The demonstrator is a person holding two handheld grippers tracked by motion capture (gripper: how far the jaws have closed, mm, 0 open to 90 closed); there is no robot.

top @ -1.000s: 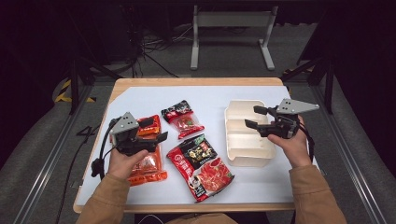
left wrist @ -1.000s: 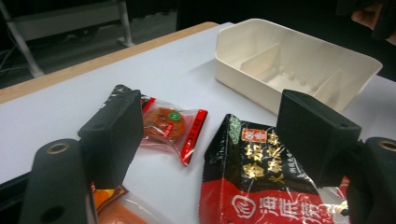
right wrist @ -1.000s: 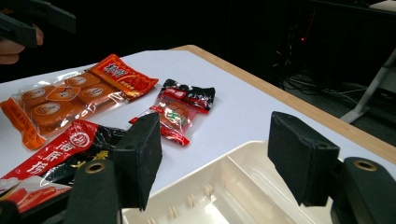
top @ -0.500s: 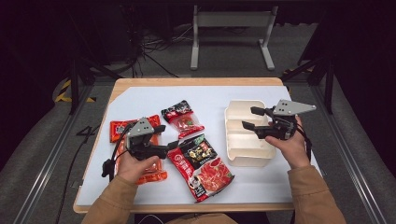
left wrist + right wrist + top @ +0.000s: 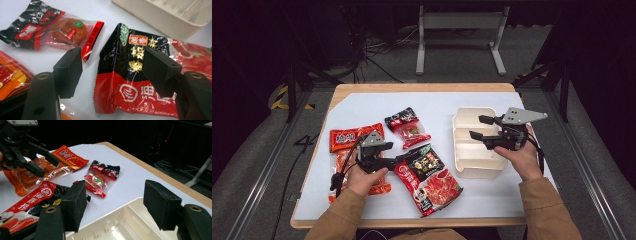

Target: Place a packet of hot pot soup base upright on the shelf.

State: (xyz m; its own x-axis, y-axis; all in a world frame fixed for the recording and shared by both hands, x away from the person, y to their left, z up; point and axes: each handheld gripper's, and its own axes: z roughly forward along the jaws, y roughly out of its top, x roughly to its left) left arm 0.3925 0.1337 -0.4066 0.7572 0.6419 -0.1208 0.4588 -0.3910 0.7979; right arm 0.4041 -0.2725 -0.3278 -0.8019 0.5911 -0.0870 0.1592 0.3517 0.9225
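At the bench's near middle – left gripper (image 5: 388, 161) over the large red-and-black foil sauce packet (image 5: 428, 177)
Its jaws, just closing yet still apart, straddle the packet's upper-left corner – the long axis runs away toward the right gripper (image 5: 477, 127), open above the cream plastic tray (image 5: 462, 150)

- The large red-and-black foil sachet (image 5: 428, 177) lies at lower centre of the high view, on the white table sheet (image 5: 362, 105)
- The small black-and-red clear packet (image 5: 408, 127) sits just above it
- The orange clear-windowed pouch (image 5: 354, 141) lies at left, under the left gripper (image 5: 399, 156)
- The cream divided plastic tray (image 5: 473, 142) stands at right, below the right gripper (image 5: 477, 127)
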